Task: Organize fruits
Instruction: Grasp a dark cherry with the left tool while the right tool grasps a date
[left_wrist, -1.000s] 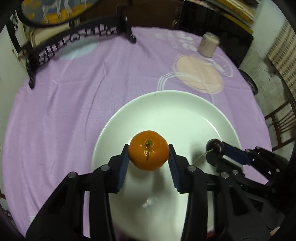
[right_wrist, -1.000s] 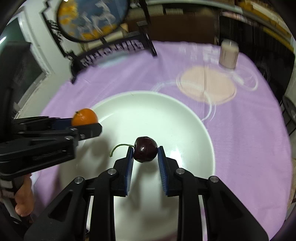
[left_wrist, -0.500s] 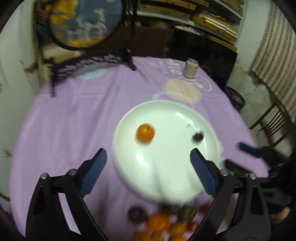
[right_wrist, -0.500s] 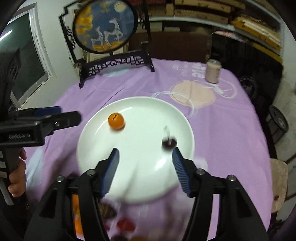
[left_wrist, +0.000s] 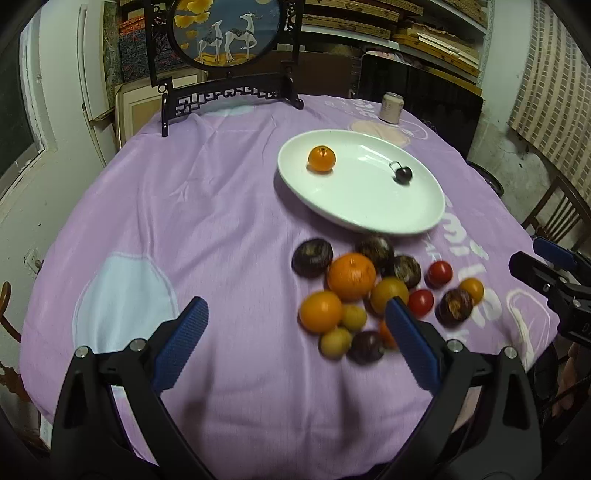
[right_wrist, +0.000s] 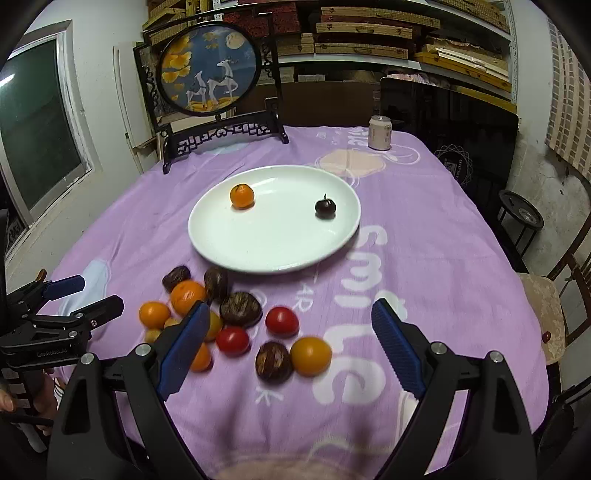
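Note:
A white plate (left_wrist: 369, 210) (right_wrist: 273, 240) sits on the purple cloth with a small orange (left_wrist: 321, 158) (right_wrist: 242, 196) and a dark cherry (left_wrist: 402, 174) (right_wrist: 325, 208) lying apart on it. In front of the plate is a loose pile of fruit (left_wrist: 351, 276) (right_wrist: 240, 310): oranges, dark plums, red and yellow tomatoes. My left gripper (left_wrist: 295, 310) hangs open above the cloth, left of the pile, with nothing between its pads. My right gripper (right_wrist: 290, 308) hovers over the pile's right side, jaws opening, gripping nothing. Each gripper shows at the edge of the other's view (left_wrist: 528, 253) (right_wrist: 99, 292).
A round painted screen on a black carved stand (left_wrist: 227, 33) (right_wrist: 210, 70) rises at the table's far edge. A drink can (left_wrist: 391, 107) (right_wrist: 380, 132) stands at the back right. A chair (right_wrist: 543, 306) sits beside the table on the right.
Both grippers let go of their fruit on the plate, the left the orange and the right the cherry. They opened wide and drew back toward the near edge, bringing the fruit pile into view.

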